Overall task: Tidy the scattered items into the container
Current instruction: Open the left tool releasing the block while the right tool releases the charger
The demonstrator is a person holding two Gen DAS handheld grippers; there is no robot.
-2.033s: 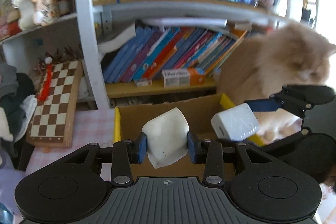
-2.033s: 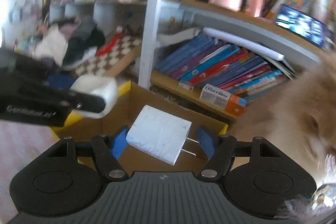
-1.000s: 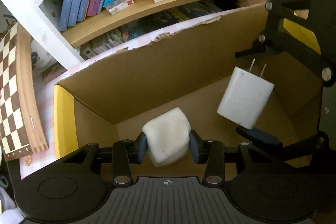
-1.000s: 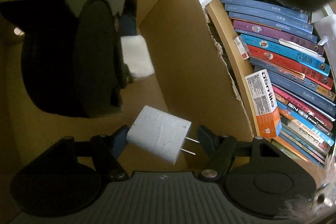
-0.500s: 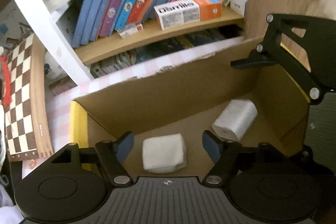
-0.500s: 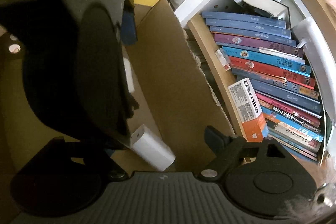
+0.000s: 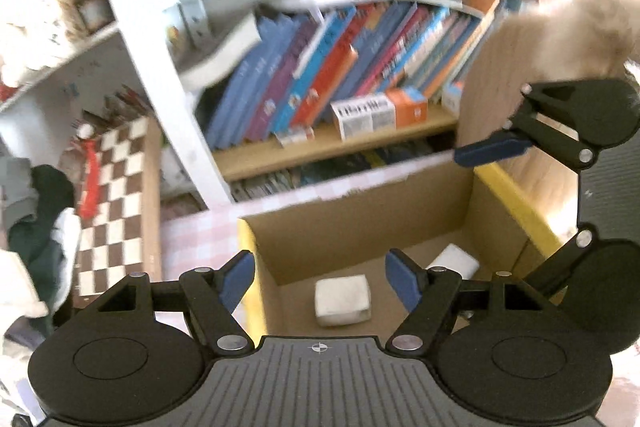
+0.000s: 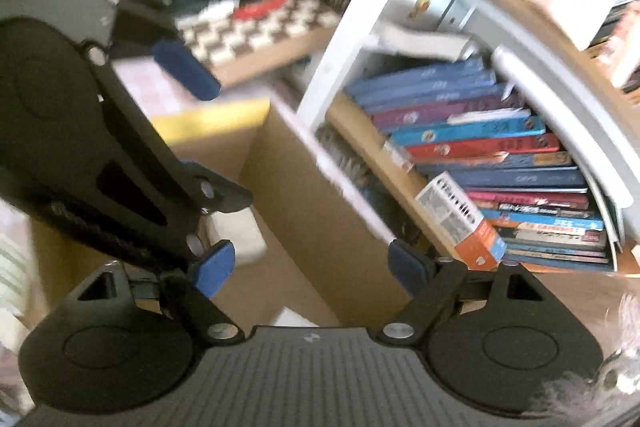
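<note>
An open cardboard box [image 7: 352, 219] with yellow flap edges stands on a pink checked cloth. A white soft block [image 7: 341, 299] and a white charger [image 7: 454, 261] lie on its floor. My left gripper [image 7: 320, 281] is open and empty, held above the box's near left side. My right gripper [image 8: 310, 267] is open and empty above the box [image 8: 316, 227]; in the left wrist view its fingers [image 7: 494, 149] show at the right over the box's right wall. The white block [image 8: 236, 233] shows past the left gripper body in the right wrist view.
A white bookshelf [image 7: 320, 95] full of books stands just behind the box. A chessboard [image 7: 116, 203] leans at the left, with clothes [image 7: 36, 227] beside it. A fluffy beige cat [image 7: 576, 31] sits at the right behind the box.
Both grippers opened and dropped the white block and the charger into the box. Both have since lifted up and back from the box.
</note>
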